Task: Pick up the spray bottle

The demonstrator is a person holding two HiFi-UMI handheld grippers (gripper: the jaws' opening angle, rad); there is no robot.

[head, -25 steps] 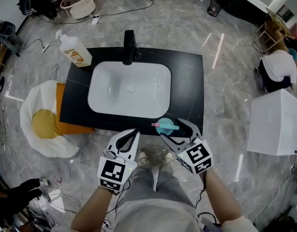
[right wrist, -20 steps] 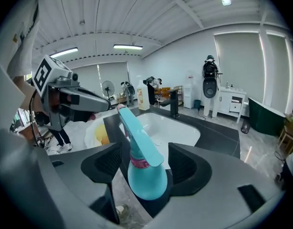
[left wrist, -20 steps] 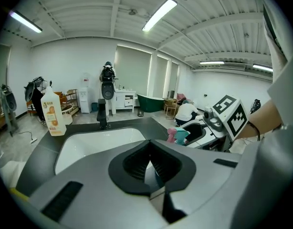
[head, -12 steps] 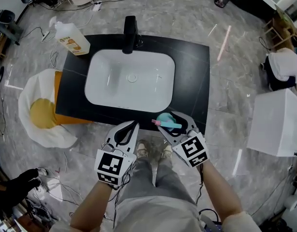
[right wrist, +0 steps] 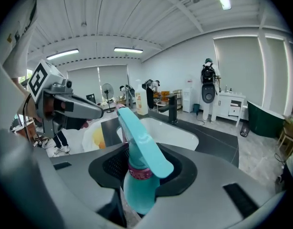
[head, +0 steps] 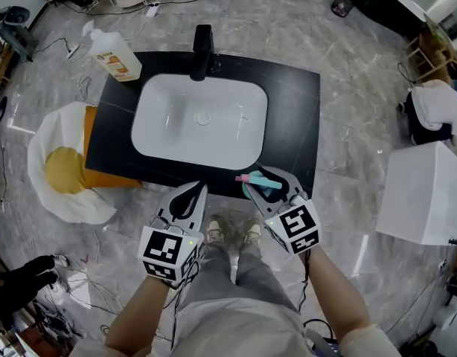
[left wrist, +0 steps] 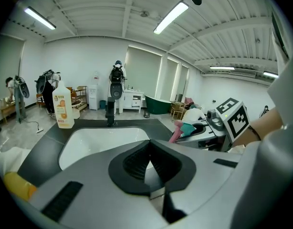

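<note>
The spray bottle (head: 262, 184) is teal with a pink nozzle and stands at the front right edge of the black counter (head: 292, 125). My right gripper (head: 269, 178) has it between its fingers. In the right gripper view the jaws are closing on the spray bottle (right wrist: 139, 175), and both pads touch its body below the pink collar. My left gripper (head: 201, 187) hangs just in front of the counter edge, left of the bottle. Its jaws are shut and nothing is between them, as the left gripper view (left wrist: 149, 159) shows. That view also has the spray bottle (left wrist: 187, 129) at the right.
A white sink basin (head: 199, 117) is set in the counter, with a black faucet (head: 202, 50) behind it. A soap bottle with an orange label (head: 113, 54) stands at the far left corner. An egg-shaped rug (head: 65, 177) lies on the floor at left, a white box (head: 426, 192) at right.
The right gripper's jaws have narrowed around the spray bottle, which stays at the counter's front edge. Both grippers have kept roughly their places.
</note>
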